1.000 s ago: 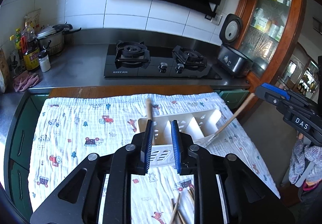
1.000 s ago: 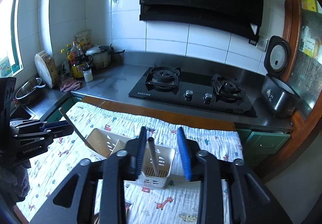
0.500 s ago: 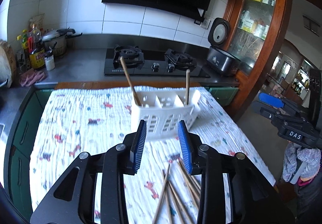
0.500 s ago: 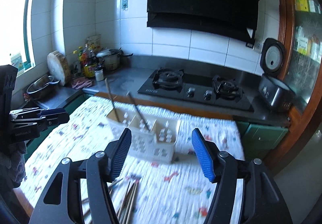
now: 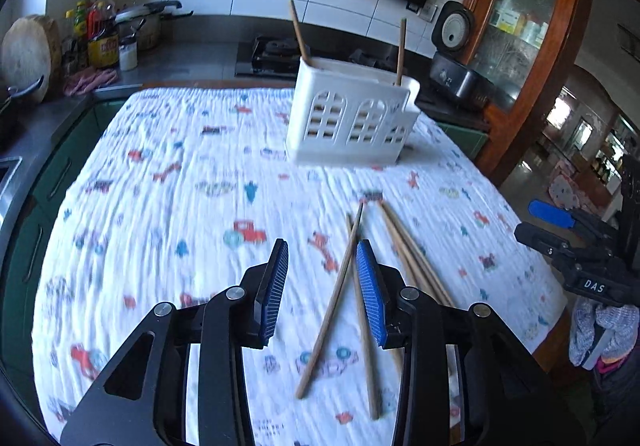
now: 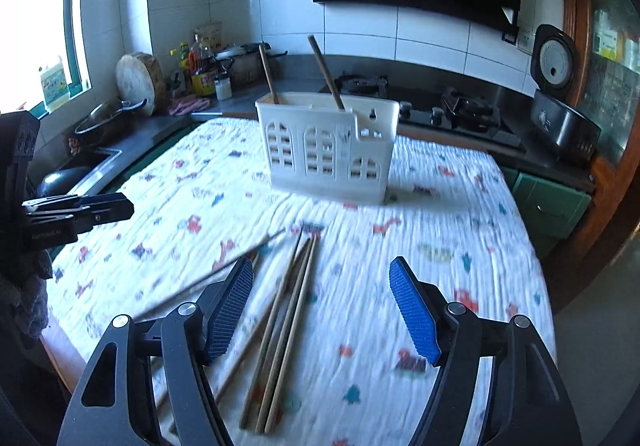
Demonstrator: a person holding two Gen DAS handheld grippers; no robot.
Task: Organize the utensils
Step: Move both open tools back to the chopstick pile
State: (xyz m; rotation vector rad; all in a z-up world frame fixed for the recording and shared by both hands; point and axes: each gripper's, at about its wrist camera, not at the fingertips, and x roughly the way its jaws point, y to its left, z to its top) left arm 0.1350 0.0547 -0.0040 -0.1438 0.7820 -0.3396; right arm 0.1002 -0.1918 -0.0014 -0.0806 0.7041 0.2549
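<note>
Your left gripper (image 5: 322, 292) has just been opening; one loose chopstick (image 5: 334, 302) crosses its gap, ungripped. Your right gripper (image 6: 322, 308), also just opening and wider, hangs empty over the chopstick pile (image 6: 286, 316). The white utensil caddy (image 6: 326, 147) stands beyond, holding two.

I counted: loose chopsticks (image 6: 280, 330) on cloth 5 | chopsticks (image 6: 269, 74) in caddy 2 | caddy (image 6: 326, 147) 1

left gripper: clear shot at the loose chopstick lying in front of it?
Probably yes. Left gripper is open, one loose chopstick lies on the cloth between its jaws, nothing on top.
</note>
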